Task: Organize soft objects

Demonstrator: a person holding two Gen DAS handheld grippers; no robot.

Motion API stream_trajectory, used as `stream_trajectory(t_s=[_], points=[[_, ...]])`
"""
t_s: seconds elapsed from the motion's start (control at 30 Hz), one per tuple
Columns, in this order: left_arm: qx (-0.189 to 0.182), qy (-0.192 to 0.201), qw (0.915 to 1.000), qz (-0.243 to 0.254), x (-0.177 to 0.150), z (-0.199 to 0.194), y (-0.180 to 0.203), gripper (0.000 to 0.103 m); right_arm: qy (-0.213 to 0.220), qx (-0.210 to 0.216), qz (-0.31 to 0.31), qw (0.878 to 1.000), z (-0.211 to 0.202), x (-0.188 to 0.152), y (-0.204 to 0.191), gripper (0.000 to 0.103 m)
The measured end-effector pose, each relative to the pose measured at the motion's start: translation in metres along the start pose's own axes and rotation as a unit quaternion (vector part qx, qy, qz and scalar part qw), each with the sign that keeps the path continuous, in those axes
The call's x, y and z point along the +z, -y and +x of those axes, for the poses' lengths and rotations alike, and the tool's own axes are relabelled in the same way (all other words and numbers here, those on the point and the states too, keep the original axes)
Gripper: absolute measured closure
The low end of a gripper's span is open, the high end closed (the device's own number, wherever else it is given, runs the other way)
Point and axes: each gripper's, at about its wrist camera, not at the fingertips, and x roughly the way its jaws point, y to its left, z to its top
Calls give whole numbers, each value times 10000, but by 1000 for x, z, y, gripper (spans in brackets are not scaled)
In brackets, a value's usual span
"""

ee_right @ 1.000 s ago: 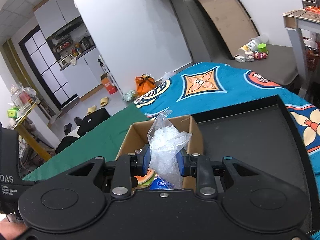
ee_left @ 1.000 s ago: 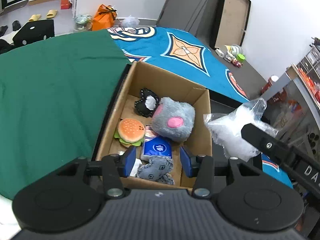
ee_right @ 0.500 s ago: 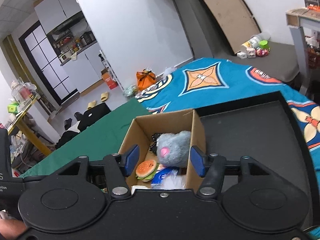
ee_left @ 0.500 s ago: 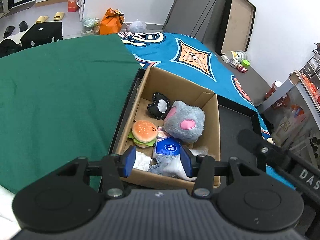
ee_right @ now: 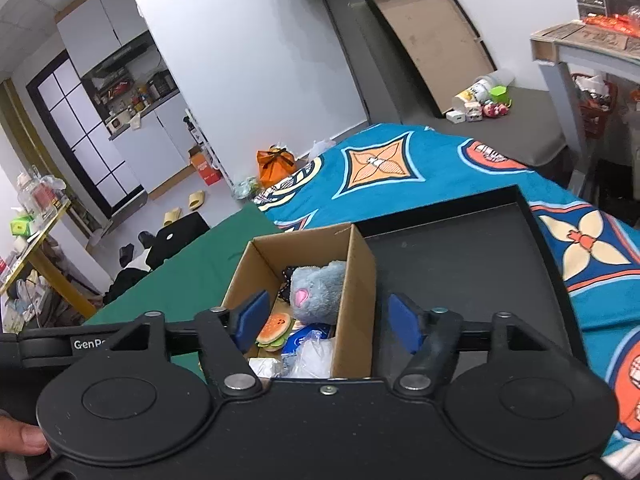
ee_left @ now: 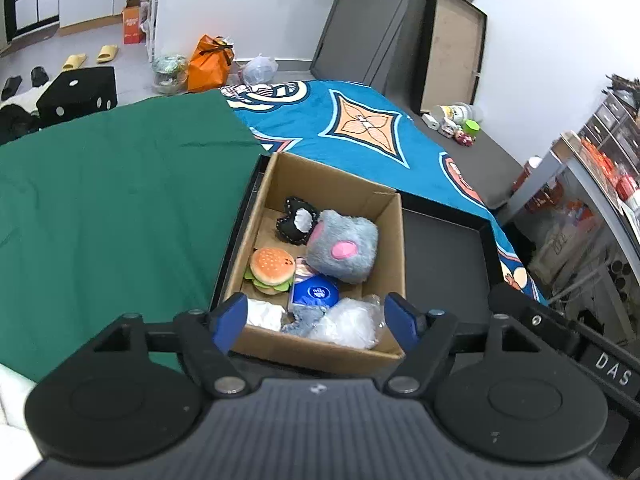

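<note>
Above the cardboard box (ee_left: 394,236), each hand-held gripper's jaws have just been opening, nothing between them.

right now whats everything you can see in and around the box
cardboard box: 1, brown, in the left end of the black tray
black tray: 1, on the patterned cloth, bare to the right of the box
grey plush: 1, grey with pink patch, in box, right side
burger toy: 1, orange and green, in box, left side
black pouch: 1, black and white, box's far end
blue packet: 1, blue, box middle
clear plastic bag: 1, clear, box's near corner
green cloth: 1, left of box
left gripper: 1, black with blue pads, open over the box
right gripper: 1, same, open, empty
</note>
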Motion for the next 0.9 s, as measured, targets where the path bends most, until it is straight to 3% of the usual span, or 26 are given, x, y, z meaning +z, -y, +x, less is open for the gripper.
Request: stream_trajectory(t_s=[0.1,0.53,0.9], points=[[53,30,9999,99,-4,-10,7,26,85,-53,-15,9999,-13,1,3,22],[232,153,9988,392,-21,-59,36,12,269,-97,-36,9996,-65,4,16,0],[478,266,9963,666,-36,-95,57,1,174,-139,-11,9998,-98,2,27,0]])
